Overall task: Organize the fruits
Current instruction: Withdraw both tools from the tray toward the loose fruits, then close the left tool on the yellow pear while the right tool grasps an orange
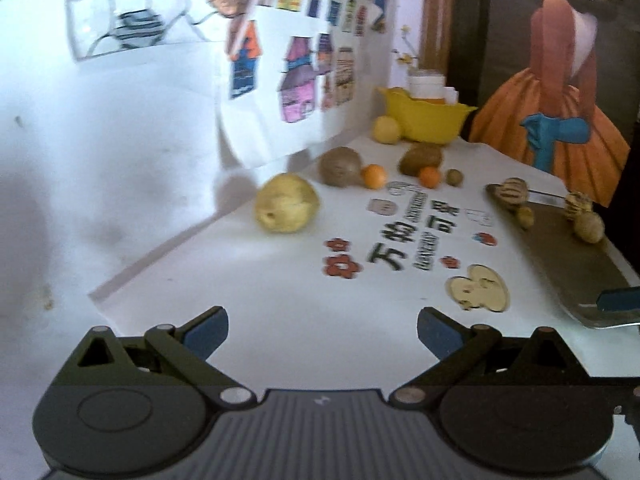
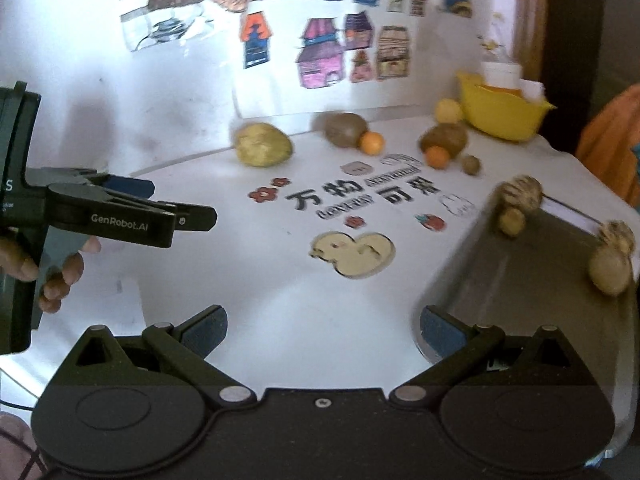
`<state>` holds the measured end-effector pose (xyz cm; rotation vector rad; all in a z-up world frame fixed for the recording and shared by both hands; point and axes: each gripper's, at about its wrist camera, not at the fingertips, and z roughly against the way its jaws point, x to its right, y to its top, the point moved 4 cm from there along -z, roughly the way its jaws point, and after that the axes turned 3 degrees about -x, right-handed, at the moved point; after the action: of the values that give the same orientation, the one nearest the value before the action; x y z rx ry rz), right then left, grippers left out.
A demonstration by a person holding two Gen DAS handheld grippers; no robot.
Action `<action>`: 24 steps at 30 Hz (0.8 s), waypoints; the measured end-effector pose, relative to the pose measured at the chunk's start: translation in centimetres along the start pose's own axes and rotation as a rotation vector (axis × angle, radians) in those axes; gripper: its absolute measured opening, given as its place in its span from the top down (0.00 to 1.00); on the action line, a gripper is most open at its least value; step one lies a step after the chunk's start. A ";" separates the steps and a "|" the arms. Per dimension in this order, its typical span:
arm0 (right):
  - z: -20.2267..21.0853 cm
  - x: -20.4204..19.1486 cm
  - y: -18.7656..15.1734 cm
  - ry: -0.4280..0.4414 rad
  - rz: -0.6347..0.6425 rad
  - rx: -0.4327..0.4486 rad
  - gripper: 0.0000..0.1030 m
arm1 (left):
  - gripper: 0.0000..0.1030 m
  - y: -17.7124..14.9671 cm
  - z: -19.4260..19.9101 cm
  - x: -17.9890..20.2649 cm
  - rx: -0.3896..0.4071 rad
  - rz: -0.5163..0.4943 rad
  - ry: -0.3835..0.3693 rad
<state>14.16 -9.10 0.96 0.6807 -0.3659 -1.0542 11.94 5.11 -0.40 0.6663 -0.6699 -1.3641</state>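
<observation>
Loose fruit lies along the back of the white table: a large yellow-green fruit [image 1: 287, 203] [image 2: 263, 144], two brown kiwis [image 1: 341, 167] [image 1: 421, 157], two small oranges [image 1: 374, 176] [image 1: 430, 177], a small brown fruit [image 1: 454, 177] and a yellow lemon [image 1: 386, 129]. A grey tray [image 1: 576, 264] [image 2: 520, 280] at the right holds several tan and striped fruits [image 1: 514, 190] [image 2: 610, 270]. My left gripper [image 1: 322, 334] is open and empty, above the table's near part; it also shows in the right wrist view [image 2: 160, 200]. My right gripper [image 2: 322, 334] is open and empty at the tray's near corner.
A yellow bowl [image 1: 430, 116] [image 2: 500, 114] with white containers stands at the back right corner. A paper sheet with house drawings [image 1: 288, 72] hangs on the wall behind the fruit. Printed stickers [image 2: 352, 250] mark the tabletop. A poster of a dress [image 1: 560, 92] stands at the right.
</observation>
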 end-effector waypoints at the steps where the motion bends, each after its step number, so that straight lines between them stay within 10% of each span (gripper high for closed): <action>1: -0.2 -0.2 0.4 0.001 0.019 -0.003 0.01 | 0.00 0.1 0.0 -0.5 0.000 0.002 0.007; 24: -8.9 4.1 14.8 0.038 0.263 -0.003 0.01 | 0.00 3.9 -4.3 -3.6 0.022 0.001 0.026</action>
<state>31.11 -5.08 4.10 0.6298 -0.4088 -0.7911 17.47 9.24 -0.36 0.7000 -0.6650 -1.3468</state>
